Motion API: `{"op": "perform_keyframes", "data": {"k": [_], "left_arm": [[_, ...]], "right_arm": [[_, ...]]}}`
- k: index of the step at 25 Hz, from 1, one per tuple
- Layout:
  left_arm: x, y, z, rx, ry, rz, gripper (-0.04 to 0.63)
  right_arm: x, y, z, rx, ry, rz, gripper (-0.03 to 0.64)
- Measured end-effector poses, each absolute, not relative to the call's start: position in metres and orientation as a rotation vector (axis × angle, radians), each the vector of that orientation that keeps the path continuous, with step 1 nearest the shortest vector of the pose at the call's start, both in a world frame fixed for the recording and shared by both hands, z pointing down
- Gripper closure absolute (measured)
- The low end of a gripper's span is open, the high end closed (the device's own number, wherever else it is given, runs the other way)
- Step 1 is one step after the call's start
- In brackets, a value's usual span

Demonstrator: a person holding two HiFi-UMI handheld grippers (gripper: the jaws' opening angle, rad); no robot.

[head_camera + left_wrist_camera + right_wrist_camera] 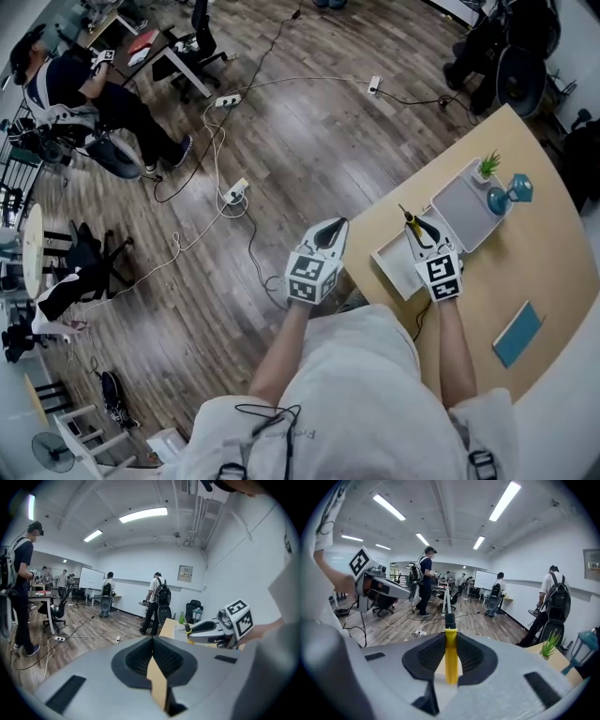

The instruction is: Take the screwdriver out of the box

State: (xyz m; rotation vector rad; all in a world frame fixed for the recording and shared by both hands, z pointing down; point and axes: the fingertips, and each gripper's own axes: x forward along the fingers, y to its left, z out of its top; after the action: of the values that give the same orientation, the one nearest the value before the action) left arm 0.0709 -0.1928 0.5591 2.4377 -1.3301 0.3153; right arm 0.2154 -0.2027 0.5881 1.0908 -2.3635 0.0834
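My right gripper [419, 232] is shut on the screwdriver [410, 221], which has a yellow handle with a black end, and holds it above the open white box [392, 261] at the wooden table's near edge. In the right gripper view the yellow handle [451, 653] is clamped upright between the pads and its black end sticks out past the tips. My left gripper [330, 232] hangs over the floor just left of the table, jaws together and empty [152, 641]. The left gripper view shows the right gripper [206, 630] with the screwdriver [188, 628] to its right.
A grey tray [464, 208] lies beyond the box, with a small potted plant [487, 167] and a blue ornament [513, 192] behind it. A blue notebook [518, 333] lies at the table's right. Cables and power strips [234, 190] cross the wooden floor. People and office chairs stand further off.
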Motion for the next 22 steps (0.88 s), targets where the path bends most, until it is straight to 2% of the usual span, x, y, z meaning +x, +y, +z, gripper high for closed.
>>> {"op": "perform_keyframes", "data": {"k": [22], "left_arm": [[0.062,-0.187,0.546,2.420,-1.392,0.250,0.589]], "right_arm": [[0.163,-0.192,0.571,1.189,-2.526,0.310,0.537]]}}
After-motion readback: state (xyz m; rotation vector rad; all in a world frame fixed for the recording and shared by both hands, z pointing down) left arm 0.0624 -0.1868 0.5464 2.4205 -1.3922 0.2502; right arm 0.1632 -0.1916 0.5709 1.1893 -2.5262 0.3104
